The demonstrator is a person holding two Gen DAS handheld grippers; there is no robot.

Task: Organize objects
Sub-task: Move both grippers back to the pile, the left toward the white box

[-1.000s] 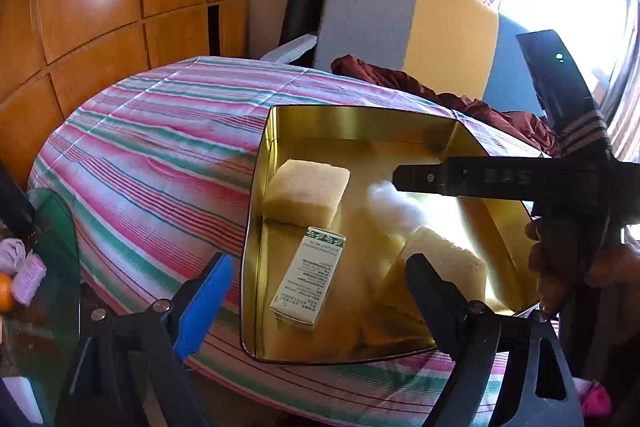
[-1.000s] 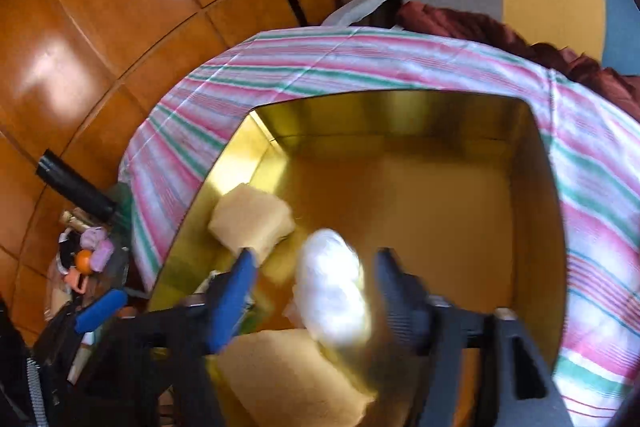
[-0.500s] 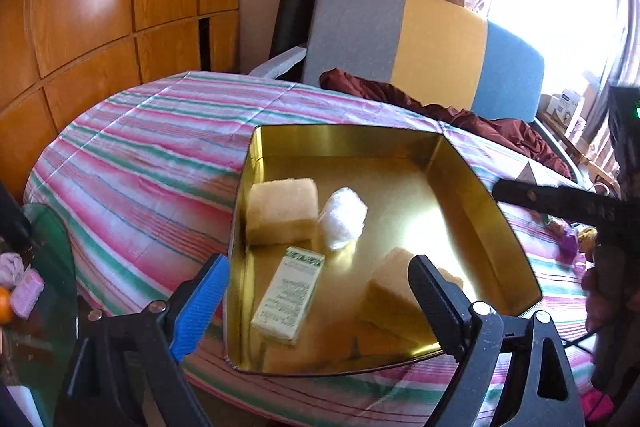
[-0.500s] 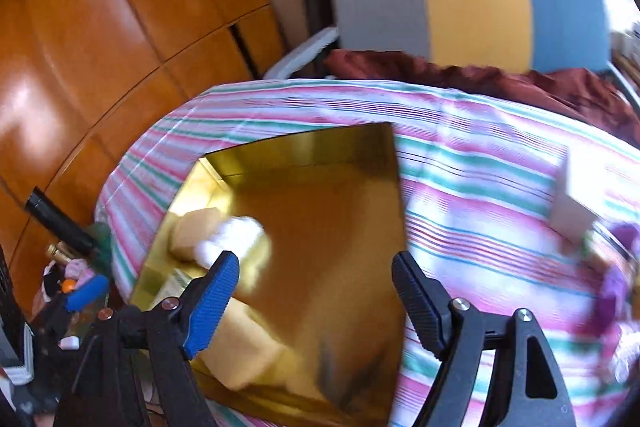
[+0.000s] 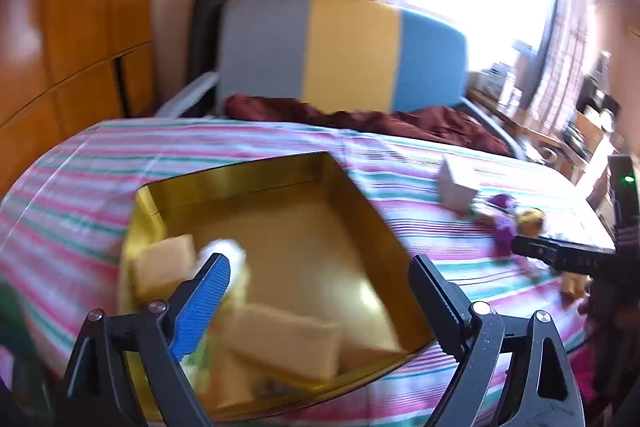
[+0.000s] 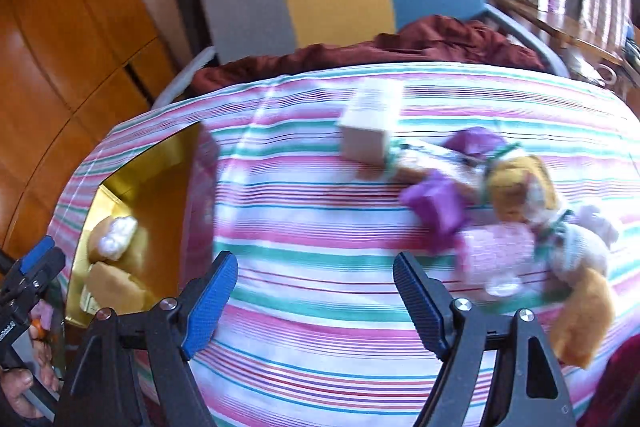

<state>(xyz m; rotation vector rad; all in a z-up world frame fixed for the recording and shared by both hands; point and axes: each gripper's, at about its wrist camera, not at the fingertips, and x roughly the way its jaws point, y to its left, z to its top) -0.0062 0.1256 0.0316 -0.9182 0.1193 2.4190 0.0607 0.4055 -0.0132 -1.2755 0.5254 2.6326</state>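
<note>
A gold tin (image 5: 240, 183) sits on the striped tablecloth and holds two yellow sponges (image 5: 164, 267), a white cotton ball (image 6: 118, 235) and a small carton mostly hidden by my finger. My left gripper (image 5: 320, 279) hovers open over the tin's near side, nothing between its fingers. My right gripper (image 6: 316, 267) stands open and empty above bare cloth right of the tin (image 6: 160, 163). Just beyond it to the right lies a blurred pile: a white box (image 6: 372, 131), purple wrapped pieces (image 6: 436, 203), a pink item (image 6: 496, 255), a yellow plush toy (image 6: 520, 191) and an orange sponge (image 6: 584, 319).
A grey, yellow and blue chair (image 5: 344, 51) with a dark red cloth (image 5: 360, 115) stands behind the table. Wooden panels (image 6: 60, 67) line the left. A glass side table with small items (image 6: 44, 319) is at the lower left. The right gripper's body (image 5: 560, 255) shows at right.
My right gripper let go of the cotton ball, which now lies in the tin, and swung right over the cloth toward the pile. My left gripper shifted right and rose a little.
</note>
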